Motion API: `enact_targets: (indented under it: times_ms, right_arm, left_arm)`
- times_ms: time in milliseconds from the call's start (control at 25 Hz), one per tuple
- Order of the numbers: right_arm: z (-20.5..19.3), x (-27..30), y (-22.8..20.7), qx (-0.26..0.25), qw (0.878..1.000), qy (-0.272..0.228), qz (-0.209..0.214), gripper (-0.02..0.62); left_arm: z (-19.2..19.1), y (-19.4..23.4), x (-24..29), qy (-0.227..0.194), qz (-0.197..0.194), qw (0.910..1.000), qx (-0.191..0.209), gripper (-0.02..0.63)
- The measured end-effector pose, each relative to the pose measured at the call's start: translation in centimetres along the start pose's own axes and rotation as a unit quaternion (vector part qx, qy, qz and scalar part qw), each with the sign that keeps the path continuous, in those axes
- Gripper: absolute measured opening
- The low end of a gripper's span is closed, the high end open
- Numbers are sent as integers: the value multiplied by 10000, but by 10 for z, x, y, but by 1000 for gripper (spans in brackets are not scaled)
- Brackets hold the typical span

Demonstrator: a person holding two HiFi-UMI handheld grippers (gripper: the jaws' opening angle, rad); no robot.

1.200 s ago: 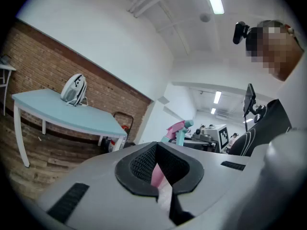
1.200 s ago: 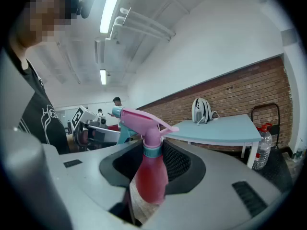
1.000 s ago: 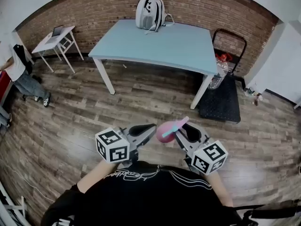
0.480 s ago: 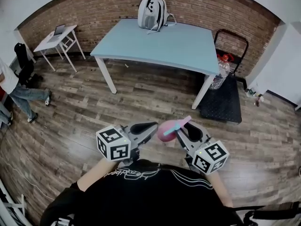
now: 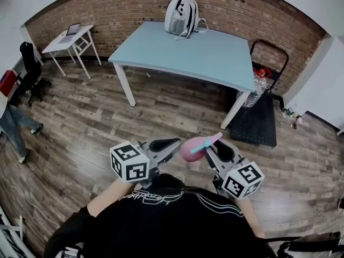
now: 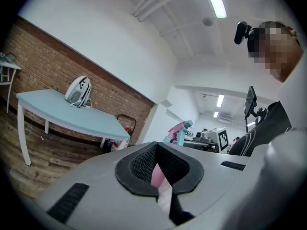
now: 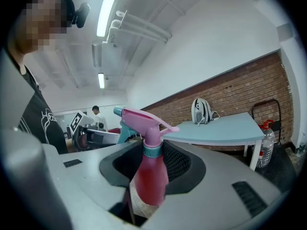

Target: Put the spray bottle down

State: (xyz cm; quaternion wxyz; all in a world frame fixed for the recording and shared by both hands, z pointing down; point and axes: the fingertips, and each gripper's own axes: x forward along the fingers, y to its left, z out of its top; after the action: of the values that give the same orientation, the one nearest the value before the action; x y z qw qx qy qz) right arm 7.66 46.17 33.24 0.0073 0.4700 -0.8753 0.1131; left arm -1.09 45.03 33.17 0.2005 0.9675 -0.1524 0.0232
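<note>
Between the jaws of the right hand-held gripper (image 5: 215, 144), a pink plastic spray bottle with a pink-and-teal trigger head (image 7: 149, 174) is clamped by its body, held upright in the hollow of the black pads. Its nozzle is raised above the jaws, and the bottle is carried in the air above the floor, resting on no surface. Behind the jaws, the right gripper's marker cube (image 5: 241, 180) is seen close to the person's black-clad torso (image 5: 172, 219).

Just to the left of the bottle, the left hand-held gripper (image 5: 164, 145) is held level with the right one. Its jaws are drawn together with nothing gripped, and only a sliver of pink is seen through the slit between the pads. Its own marker cube (image 5: 129, 163) is seen behind it.

Below both grippers, a brown wood-plank floor (image 5: 97, 122) is spread. Well ahead of them, a long light-blue table with white legs (image 5: 188, 52) is set before a red brick wall (image 5: 123, 7), and a grey-and-white backpack (image 5: 183, 15) is stood on its far edge.

Ahead and to the right, a black flat trolley (image 5: 255, 120) is parked beside the table, with a clear water bottle (image 5: 251, 93) on it. Far to the left, a small white side table with a laptop (image 5: 67, 42) is placed.
</note>
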Motion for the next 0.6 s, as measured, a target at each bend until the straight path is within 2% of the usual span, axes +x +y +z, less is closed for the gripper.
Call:
enact_targets:
  times_ms: [320, 600]
  right_arm:
    - [3, 51, -31, -113, 9996, 236, 118, 114]
    - [8, 143, -89, -17, 9994, 298, 165, 114]
  left_arm:
    - [19, 58, 17, -128, 72, 9998, -117, 8]
    - [40, 160, 38, -119, 223, 9993, -290, 8]
